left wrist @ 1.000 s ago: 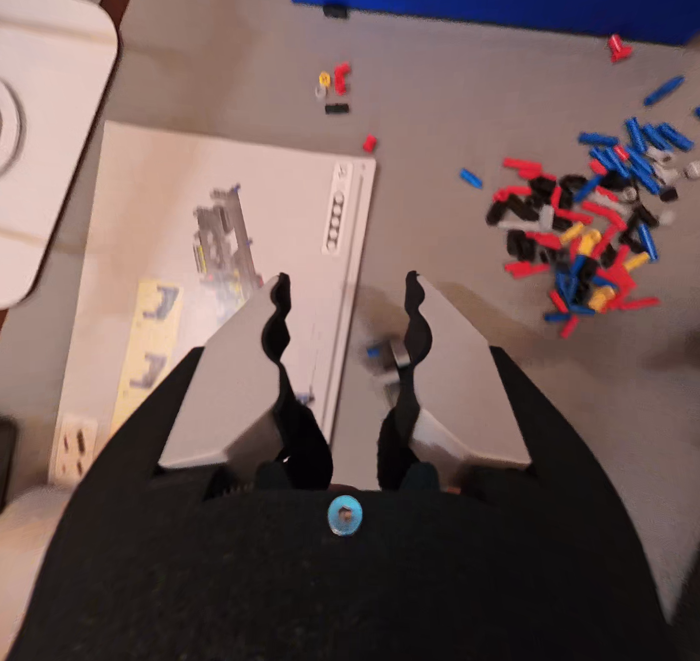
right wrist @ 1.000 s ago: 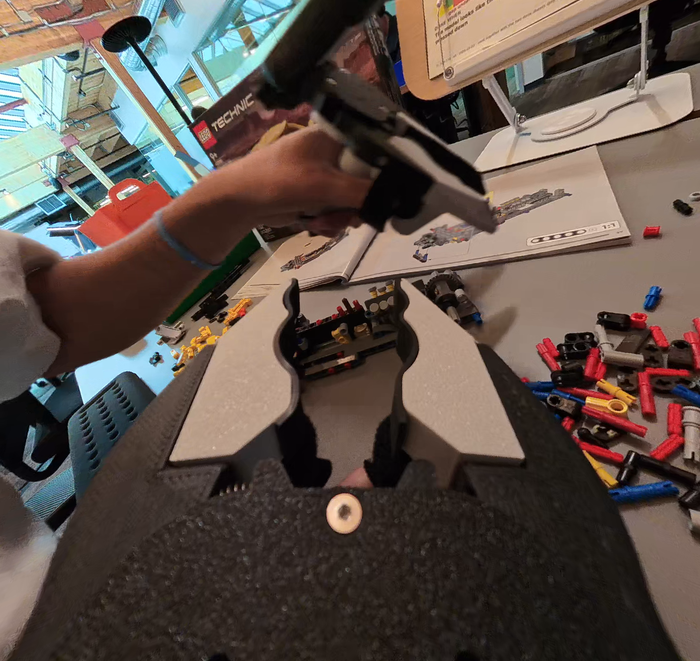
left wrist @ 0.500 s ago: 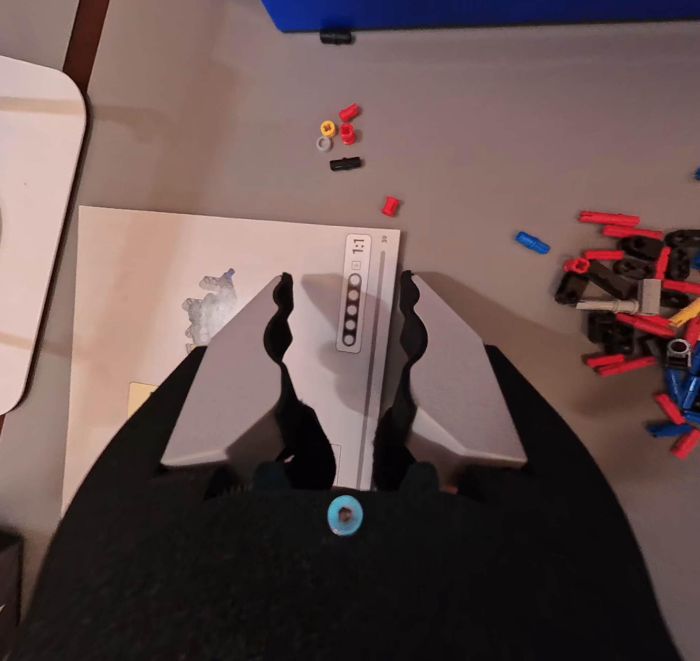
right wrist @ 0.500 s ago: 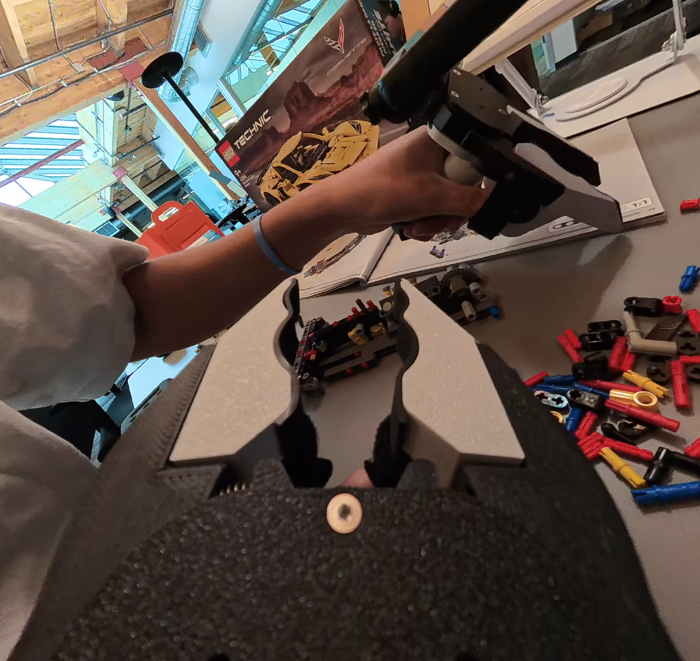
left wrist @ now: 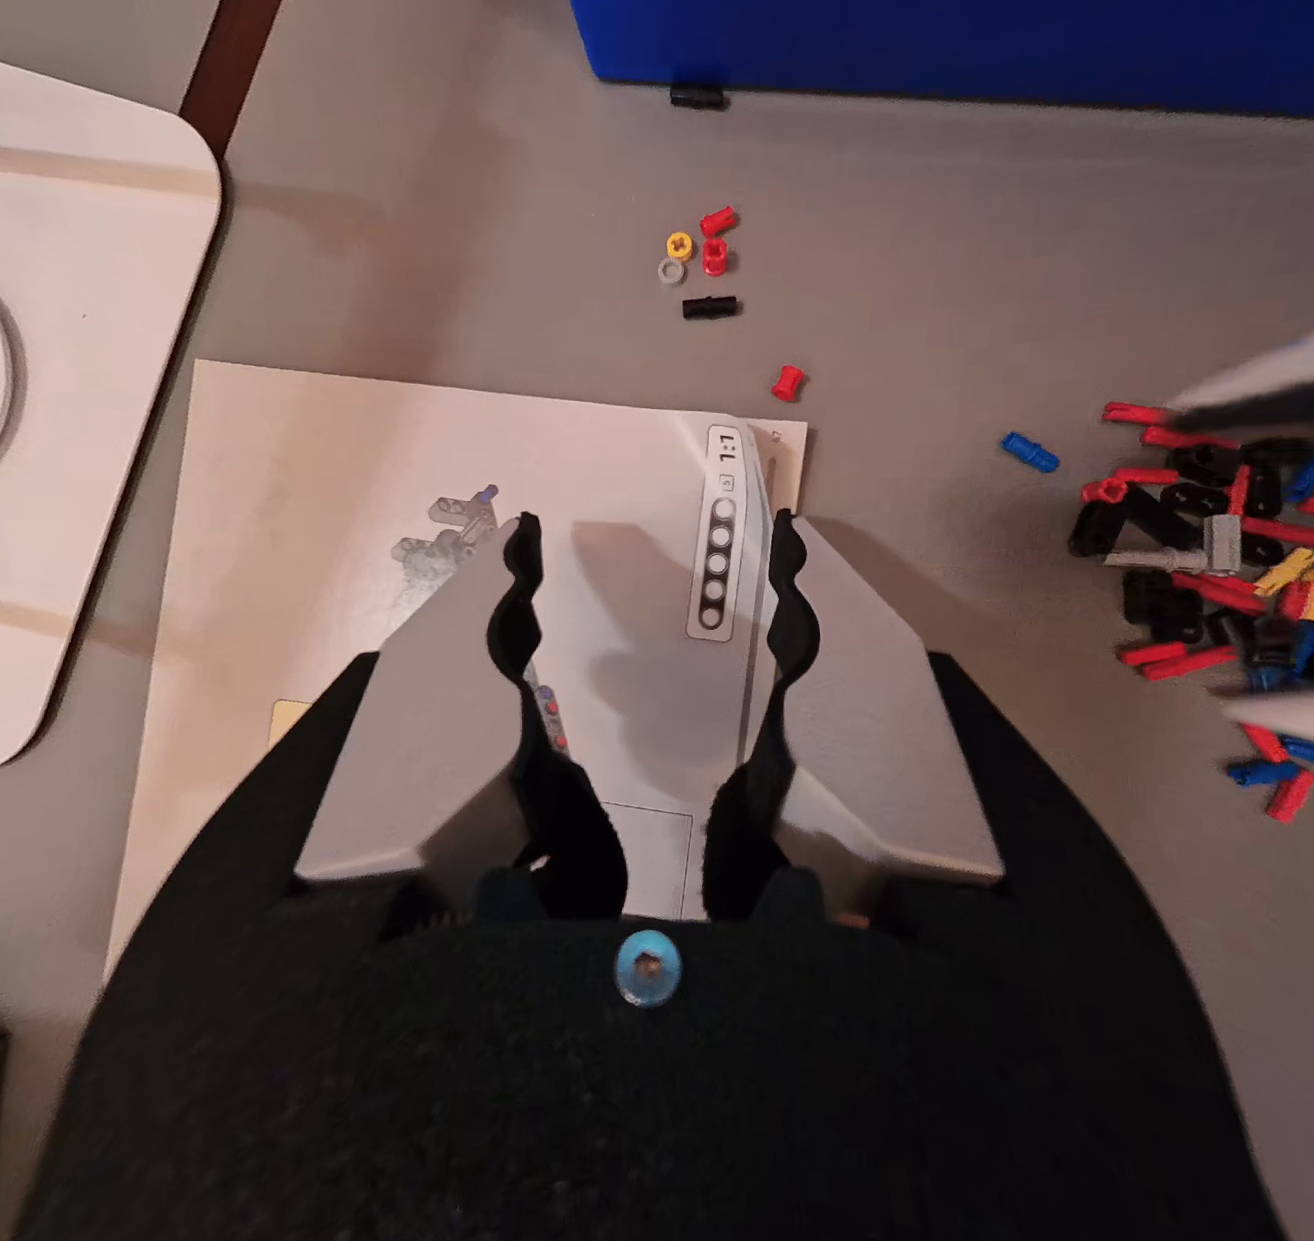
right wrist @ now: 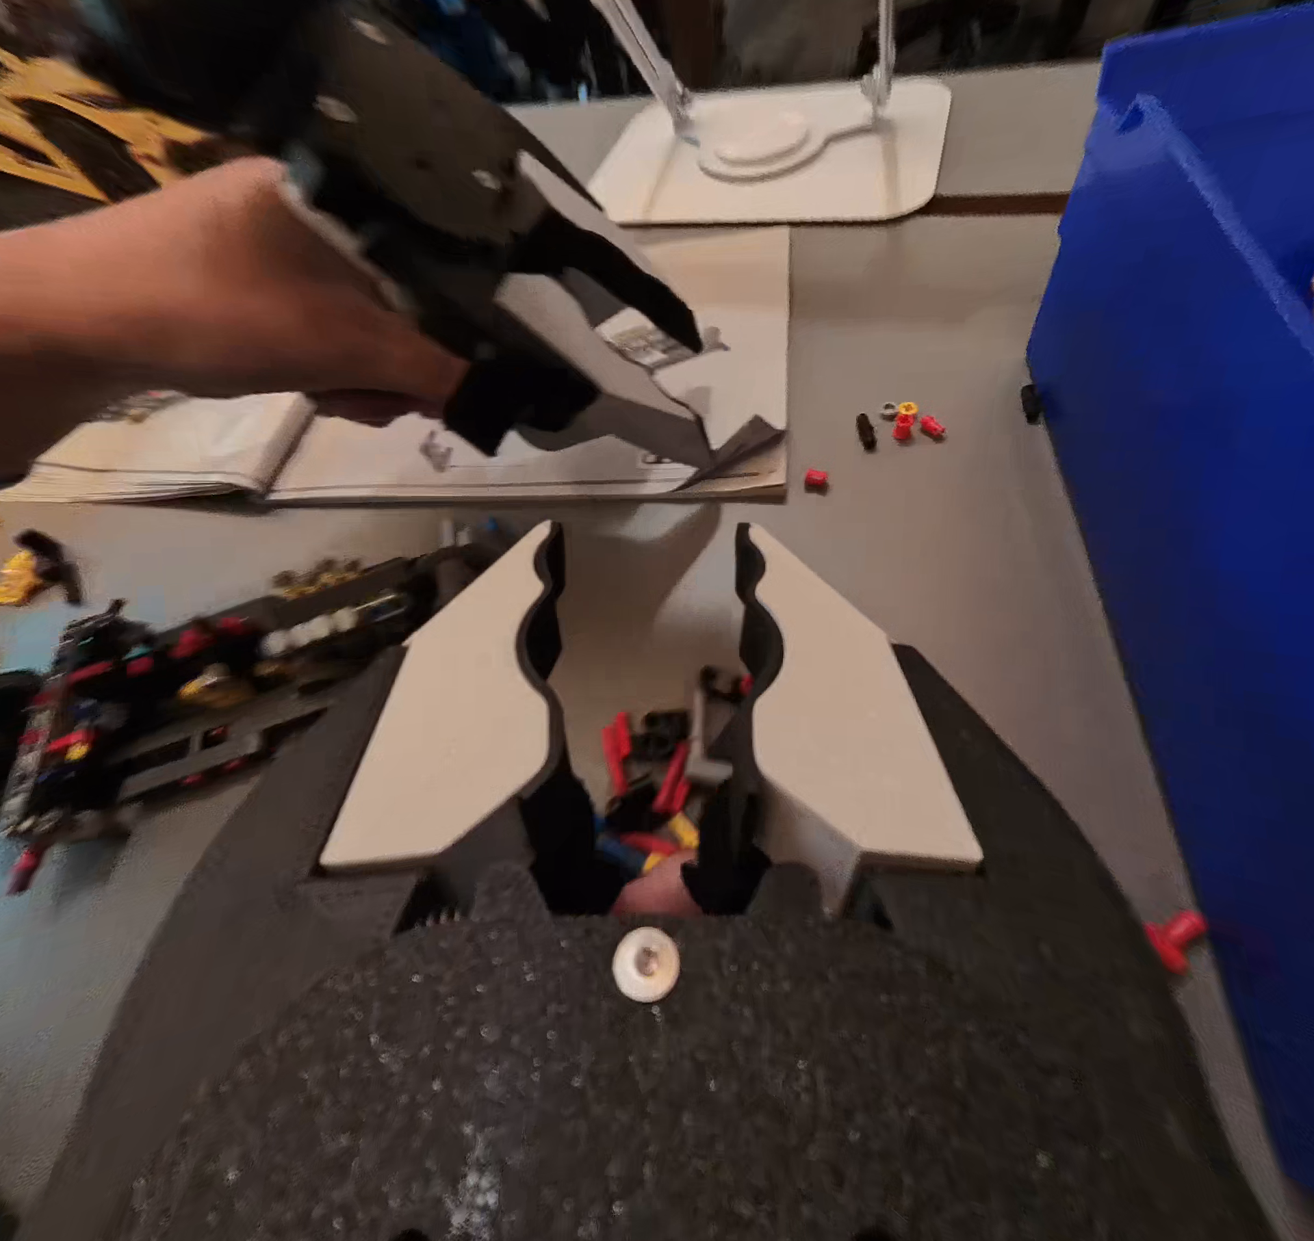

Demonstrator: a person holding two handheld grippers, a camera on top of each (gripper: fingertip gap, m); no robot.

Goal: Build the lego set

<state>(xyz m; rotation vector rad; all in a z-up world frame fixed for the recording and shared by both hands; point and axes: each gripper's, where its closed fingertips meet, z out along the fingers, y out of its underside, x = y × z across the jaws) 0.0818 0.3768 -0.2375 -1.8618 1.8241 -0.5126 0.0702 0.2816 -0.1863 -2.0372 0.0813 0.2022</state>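
The half-built model (right wrist: 178,695), a long black frame with red, yellow and white bits, is lying on the grey table (right wrist: 924,603) to the left in the right wrist view, below the open instruction booklet (left wrist: 441,468). The loose pieces (left wrist: 1209,581), red, black, blue and yellow, are sitting in a heap on the table to the right of the booklet.

The left gripper (left wrist: 650,524) is hanging over the booklet's right-hand page with its fingers spread apart and nothing between them. In the right wrist view one of its fingertips (right wrist: 700,453) is touching the page's lower corner, which is curling up off the sheets beneath. A hand (right wrist: 213,311) is gripping that tool.

The right gripper (right wrist: 647,539) is hovering above the heap of pieces, its fingers also spread and holding nothing; some of the pieces are showing through the gap between them.

Beyond the booklet's corner, a small cluster (left wrist: 700,254) of red, yellow, grey and black pieces is lying by itself, with a single red piece (left wrist: 787,382) nearer the page. A blue bin (right wrist: 1194,425) is standing along the far side, and a white stand base (right wrist: 775,155) is resting past the booklet.
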